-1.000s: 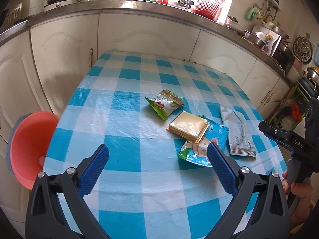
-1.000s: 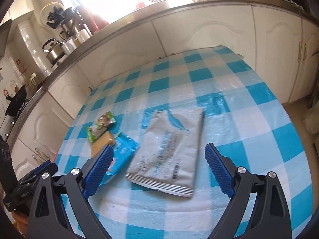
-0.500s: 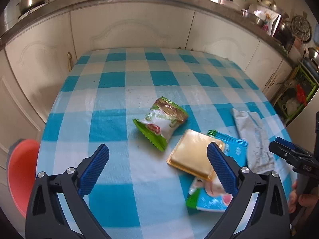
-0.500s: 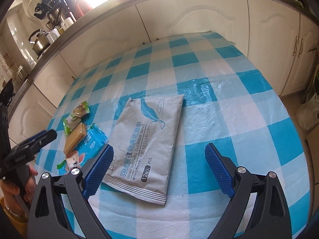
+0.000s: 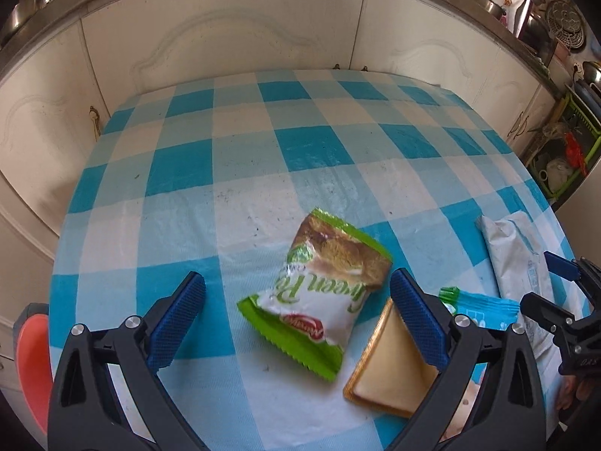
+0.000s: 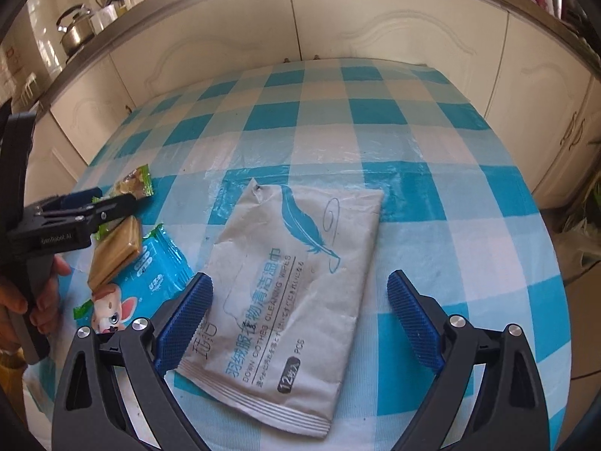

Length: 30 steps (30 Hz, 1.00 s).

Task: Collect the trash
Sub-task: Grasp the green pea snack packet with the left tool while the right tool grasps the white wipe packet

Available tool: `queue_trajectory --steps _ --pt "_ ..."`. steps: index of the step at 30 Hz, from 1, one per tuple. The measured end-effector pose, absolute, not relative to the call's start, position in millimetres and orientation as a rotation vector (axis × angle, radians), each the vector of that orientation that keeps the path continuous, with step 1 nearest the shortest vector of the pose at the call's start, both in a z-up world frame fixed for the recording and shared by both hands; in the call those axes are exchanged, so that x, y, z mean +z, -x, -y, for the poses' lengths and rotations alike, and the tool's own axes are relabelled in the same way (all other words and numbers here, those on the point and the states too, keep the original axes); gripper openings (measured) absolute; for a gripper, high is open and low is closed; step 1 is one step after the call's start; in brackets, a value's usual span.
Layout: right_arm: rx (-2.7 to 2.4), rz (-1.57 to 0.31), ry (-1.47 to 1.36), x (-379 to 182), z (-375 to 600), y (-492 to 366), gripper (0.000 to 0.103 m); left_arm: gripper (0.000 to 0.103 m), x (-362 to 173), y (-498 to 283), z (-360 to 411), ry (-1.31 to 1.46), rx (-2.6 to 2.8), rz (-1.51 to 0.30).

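Both tongs have dropped closer to the desk (image 5: 233, 173) over the last second. The left tongs (image 5: 296, 300), wide open and empty, now straddle the green packet (image 5: 319, 297), which lies flat just left of the tan tray (image 5: 390, 368). The right tongs (image 6: 300, 312), also wide open and empty, now frame the grey pouch (image 6: 289, 282) right of that tray. Two pickups look imminent.

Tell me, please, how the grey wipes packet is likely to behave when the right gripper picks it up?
The grey wipes packet lies flat and creased, so it probably flops and sags from whichever edge is pinched. It looks thin and nearly empty, so likely light. Its smooth film may slip between the fingers.
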State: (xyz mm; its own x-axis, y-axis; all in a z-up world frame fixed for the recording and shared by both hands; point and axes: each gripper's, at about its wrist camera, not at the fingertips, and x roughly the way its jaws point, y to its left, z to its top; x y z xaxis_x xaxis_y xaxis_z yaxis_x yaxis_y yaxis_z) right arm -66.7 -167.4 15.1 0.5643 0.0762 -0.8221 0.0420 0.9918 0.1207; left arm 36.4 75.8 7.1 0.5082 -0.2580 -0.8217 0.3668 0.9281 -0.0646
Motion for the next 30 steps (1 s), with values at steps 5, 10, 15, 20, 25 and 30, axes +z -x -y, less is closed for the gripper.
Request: queue_trajectory --steps 5,10,15,20,25,30 --pt "0.017 -0.995 -0.076 12 160 56 0.099 0.099 7 -44 -76 -0.123 -0.382 -0.963" --pt "0.023 -1.011 -0.037 9 156 46 0.099 0.094 4 -47 -67 -0.184 -0.349 -0.958" --pt "0.041 -1.020 -0.012 8 154 39 0.099 0.075 7 -44 -67 -0.194 -0.335 -0.927" --pt "0.062 -1.004 0.008 8 152 39 0.098 0.057 9 -43 -71 -0.171 -0.318 -0.915" --pt "0.079 -0.986 0.015 9 151 42 0.093 0.047 11 -39 -75 -0.153 -0.302 -0.913" --pt "0.090 -0.971 0.009 12 152 45 0.078 0.043 13 -36 -84 -0.099 -0.298 -0.920"
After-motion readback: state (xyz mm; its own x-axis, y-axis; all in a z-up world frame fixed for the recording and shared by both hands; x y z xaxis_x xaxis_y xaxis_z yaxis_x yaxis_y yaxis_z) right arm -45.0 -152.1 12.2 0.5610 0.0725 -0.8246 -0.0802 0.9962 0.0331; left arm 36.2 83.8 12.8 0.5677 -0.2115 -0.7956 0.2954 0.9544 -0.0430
